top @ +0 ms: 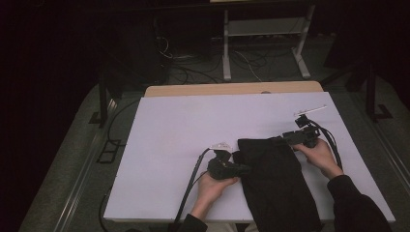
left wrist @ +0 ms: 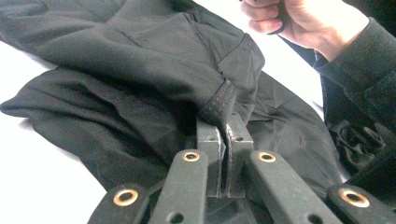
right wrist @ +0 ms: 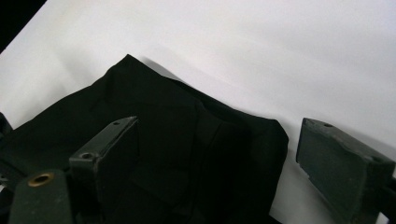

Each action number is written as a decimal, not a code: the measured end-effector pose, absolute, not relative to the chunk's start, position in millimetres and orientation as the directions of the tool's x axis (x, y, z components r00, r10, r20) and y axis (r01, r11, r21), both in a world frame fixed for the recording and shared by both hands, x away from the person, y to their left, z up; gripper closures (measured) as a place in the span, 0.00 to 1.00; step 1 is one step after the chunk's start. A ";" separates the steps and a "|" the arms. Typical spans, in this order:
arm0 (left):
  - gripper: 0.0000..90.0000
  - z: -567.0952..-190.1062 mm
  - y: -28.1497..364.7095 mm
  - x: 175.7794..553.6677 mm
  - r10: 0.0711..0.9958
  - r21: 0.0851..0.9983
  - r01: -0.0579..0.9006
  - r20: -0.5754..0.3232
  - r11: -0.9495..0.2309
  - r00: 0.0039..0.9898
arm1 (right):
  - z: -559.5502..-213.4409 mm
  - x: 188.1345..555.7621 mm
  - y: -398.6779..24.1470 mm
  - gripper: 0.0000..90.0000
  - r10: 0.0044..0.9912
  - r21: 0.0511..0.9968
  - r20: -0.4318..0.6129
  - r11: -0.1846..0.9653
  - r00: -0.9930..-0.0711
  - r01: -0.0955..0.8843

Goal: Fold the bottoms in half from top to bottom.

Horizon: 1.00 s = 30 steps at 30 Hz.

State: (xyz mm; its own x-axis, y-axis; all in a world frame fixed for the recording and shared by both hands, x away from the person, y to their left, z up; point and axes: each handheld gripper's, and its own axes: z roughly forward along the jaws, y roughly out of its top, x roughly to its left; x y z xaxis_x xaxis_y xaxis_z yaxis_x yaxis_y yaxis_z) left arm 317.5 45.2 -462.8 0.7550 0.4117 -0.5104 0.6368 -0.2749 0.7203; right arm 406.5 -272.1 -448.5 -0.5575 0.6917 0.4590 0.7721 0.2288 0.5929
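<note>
A black garment (top: pixel 275 179) lies on the white table cover (top: pixel 179 125), running from mid-table down over the near edge. My left gripper (top: pixel 240 168) is at the garment's left edge. In the left gripper view its jaws (left wrist: pixel 226 126) are shut on a stitched hem of the garment (left wrist: pixel 140 70). My right gripper (top: pixel 290 137) sits at the garment's far right corner. In the right gripper view it (right wrist: pixel 217 126) stands open and wide, one jaw over the garment (right wrist: pixel 187 140) and the other over bare table. The corner lies between the jaws, unpressed.
A wooden table edge (top: pixel 232 89) shows beyond the white cover. Behind it are a metal frame (top: pixel 263 48) and loose cables (top: pixel 193 72) on the floor. The hand holding the right gripper (left wrist: pixel 303 18) appears in the left gripper view.
</note>
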 end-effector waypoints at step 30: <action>0.96 -470.3 43.7 314.4 0.410 0.708 0.653 -0.529 -0.271 0.743 | -443.6 402.4 -261.6 0.91 0.676 0.629 0.393 0.297 -0.623 0.719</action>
State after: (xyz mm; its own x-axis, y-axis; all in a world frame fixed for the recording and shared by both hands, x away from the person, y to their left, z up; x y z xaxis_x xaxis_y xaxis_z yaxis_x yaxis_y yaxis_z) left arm 314.4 43.7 -470.3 0.7433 0.4100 -0.5286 0.6526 -0.2707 0.7077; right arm 402.4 -261.6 -443.6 -0.6232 0.6761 0.3932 0.7187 0.2967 0.6289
